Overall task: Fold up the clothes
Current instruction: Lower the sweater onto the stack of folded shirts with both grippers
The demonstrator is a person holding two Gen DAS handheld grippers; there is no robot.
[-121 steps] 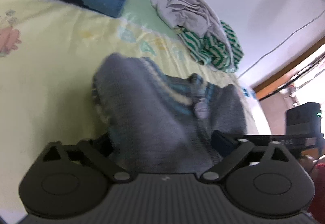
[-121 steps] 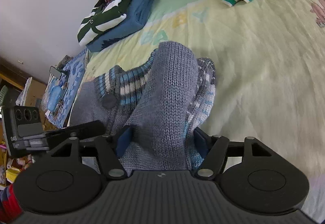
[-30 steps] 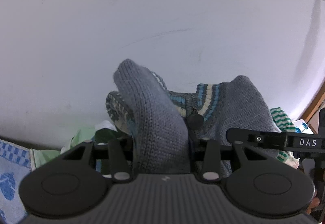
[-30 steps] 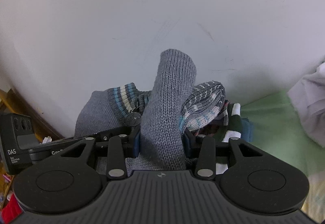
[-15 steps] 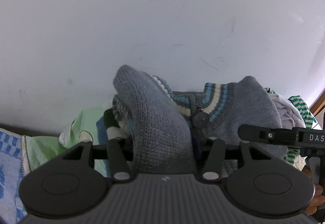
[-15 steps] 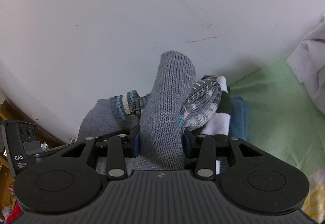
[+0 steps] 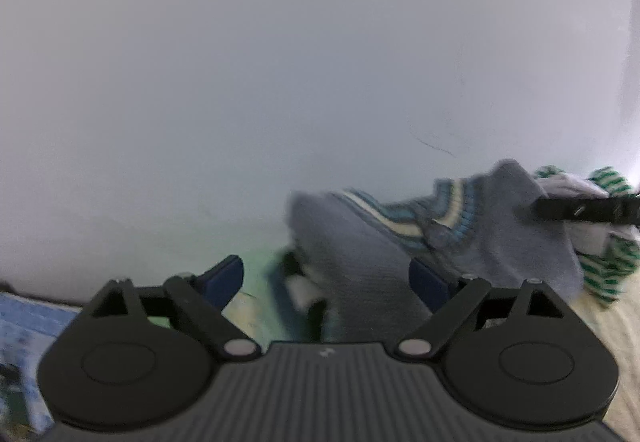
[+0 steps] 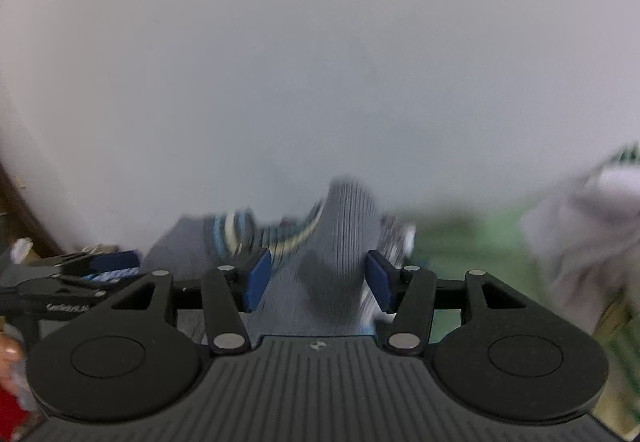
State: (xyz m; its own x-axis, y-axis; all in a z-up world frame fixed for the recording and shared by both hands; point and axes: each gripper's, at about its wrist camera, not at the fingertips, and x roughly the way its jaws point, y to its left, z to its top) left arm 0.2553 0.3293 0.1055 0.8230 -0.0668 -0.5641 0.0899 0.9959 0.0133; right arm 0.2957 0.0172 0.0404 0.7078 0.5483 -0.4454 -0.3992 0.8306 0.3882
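The step in hand looks like the release: the folded grey knitted sweater (image 7: pixel 360 282), with its blue and cream striped collar, is being let go against the white wall (image 7: pixel 280 61) at the far edge of the bed (image 7: pixel 616 322).

In the left wrist view the left tool (image 7: pixel 326 274) has its jaws opening and already wide. The left blue pad (image 7: pixel 224 276) stands clear of the cloth with green sheet showing beside it, and the sweater lies towards the right pad, lower centre to right of the frame. No pad presses on it that I can see, though the picture is blurred. In the right wrist view the right tool (image 8: pixel 318 280) is also opening. A rounded grey fold of the sweater (image 8: pixel 332 262) rises between its two blue pads, lower centre of the frame, and a slim gap seems to show on each side, so the hold appears to be off.

To do this well, let both tools finish opening before either one draws back, so no pad drags a layer and spoils the fold. Pull them back along the line of the fingers, low and level, not upward, since knit catches easily on pad edges. Something dark green and white (image 7: pixel 304 290) shows under the sweater in the lower middle of the left view, probably a stack of folded clothes; the sweater should settle squarely on it, well apart from the green-striped garment (image 7: pixel 608 274) at the right edge.
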